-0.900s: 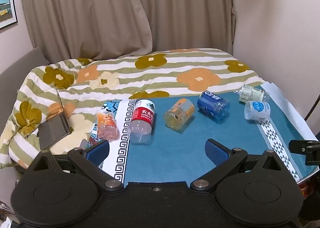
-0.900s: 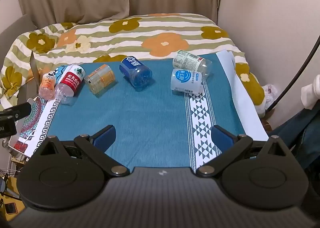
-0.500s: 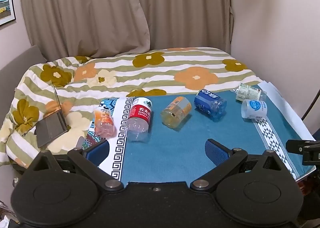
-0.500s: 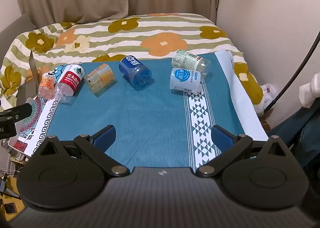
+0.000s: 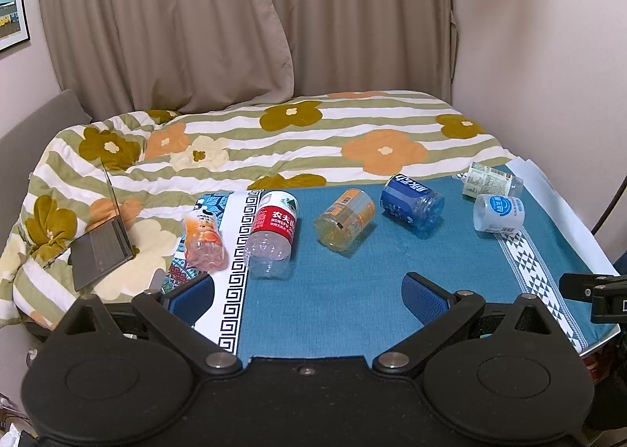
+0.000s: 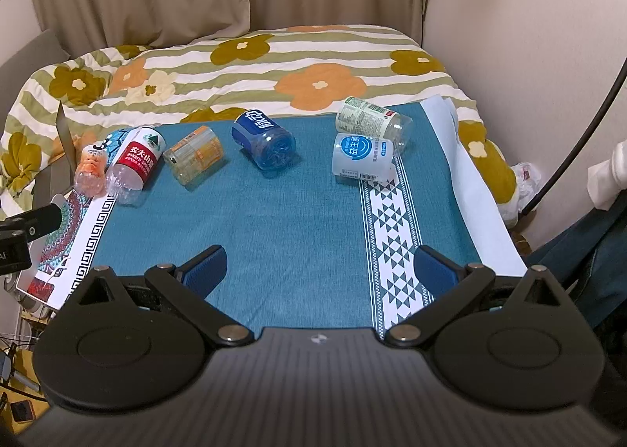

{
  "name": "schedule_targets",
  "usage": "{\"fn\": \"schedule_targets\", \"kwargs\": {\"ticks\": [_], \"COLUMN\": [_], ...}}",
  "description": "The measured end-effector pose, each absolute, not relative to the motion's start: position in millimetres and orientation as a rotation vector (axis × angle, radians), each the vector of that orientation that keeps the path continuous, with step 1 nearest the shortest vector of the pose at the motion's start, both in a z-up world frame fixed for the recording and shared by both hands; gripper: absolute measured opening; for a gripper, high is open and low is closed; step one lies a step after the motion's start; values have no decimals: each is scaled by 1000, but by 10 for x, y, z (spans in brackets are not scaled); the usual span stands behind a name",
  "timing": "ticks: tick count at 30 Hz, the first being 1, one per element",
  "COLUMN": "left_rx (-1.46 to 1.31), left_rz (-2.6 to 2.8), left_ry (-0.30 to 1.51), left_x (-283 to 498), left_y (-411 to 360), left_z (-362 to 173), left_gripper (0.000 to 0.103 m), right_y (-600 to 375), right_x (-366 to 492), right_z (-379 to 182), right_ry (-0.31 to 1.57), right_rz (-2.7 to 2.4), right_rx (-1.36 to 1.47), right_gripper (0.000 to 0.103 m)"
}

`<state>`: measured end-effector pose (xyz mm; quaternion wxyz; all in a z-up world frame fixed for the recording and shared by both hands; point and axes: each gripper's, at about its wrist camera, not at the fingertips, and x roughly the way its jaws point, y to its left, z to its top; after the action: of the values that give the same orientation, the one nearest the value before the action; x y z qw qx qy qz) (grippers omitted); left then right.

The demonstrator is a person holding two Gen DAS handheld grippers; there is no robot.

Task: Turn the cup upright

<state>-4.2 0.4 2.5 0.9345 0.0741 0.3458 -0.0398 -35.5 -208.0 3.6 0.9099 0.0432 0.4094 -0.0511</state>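
Several cut-bottle cups lie on their sides on a blue tablecloth (image 5: 352, 290): pink-orange cup (image 5: 203, 239), red-label cup (image 5: 272, 239), orange-label cup (image 5: 345, 220), blue cup (image 5: 413, 202), white-blue cup (image 5: 497, 212) and green-label cup (image 5: 491, 180). They also show in the right wrist view: pink-orange (image 6: 91, 171), red-label (image 6: 135, 165), orange-label (image 6: 194, 159), blue (image 6: 264, 141), white-blue (image 6: 362, 158), green-label (image 6: 372, 122). My left gripper (image 5: 307, 296) is open and empty at the table's near edge. My right gripper (image 6: 319, 270) is open and empty, short of the cups.
A flower-striped quilt (image 5: 274, 141) covers the bed behind the table. A laptop (image 5: 102, 247) lies open on the quilt at the left. Curtains (image 5: 235, 24) hang at the back, a wall (image 5: 548, 55) at the right. A dark cable (image 6: 580, 133) hangs at the right.
The left gripper has pulled back and risen slightly, so the cups sit a bit higher and smaller in its view. The right gripper has barely moved. Both stay open.
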Motion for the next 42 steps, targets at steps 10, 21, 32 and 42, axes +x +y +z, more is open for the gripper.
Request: {"fn": "schedule_targets", "kwargs": {"ticks": [10, 21, 32, 42], "left_rx": [146, 145, 145, 147], "left_rz": [-85, -85, -85, -86], "left_ry": [714, 721, 723, 725], "left_x": [-10, 39, 56, 70], "left_y": [6, -2, -8, -14], "left_z": [28, 17, 13, 13], "left_gripper": [103, 103, 103, 103], "right_y": [-2093, -2108, -2107, -2100], "right_x": [-304, -274, -252, -239], "right_z": [16, -31, -39, -51], "right_ry": [854, 858, 863, 867], "right_rz": [-106, -105, -105, -104], "right_rx": [95, 98, 101, 101], "right_gripper": [103, 103, 103, 103]}}
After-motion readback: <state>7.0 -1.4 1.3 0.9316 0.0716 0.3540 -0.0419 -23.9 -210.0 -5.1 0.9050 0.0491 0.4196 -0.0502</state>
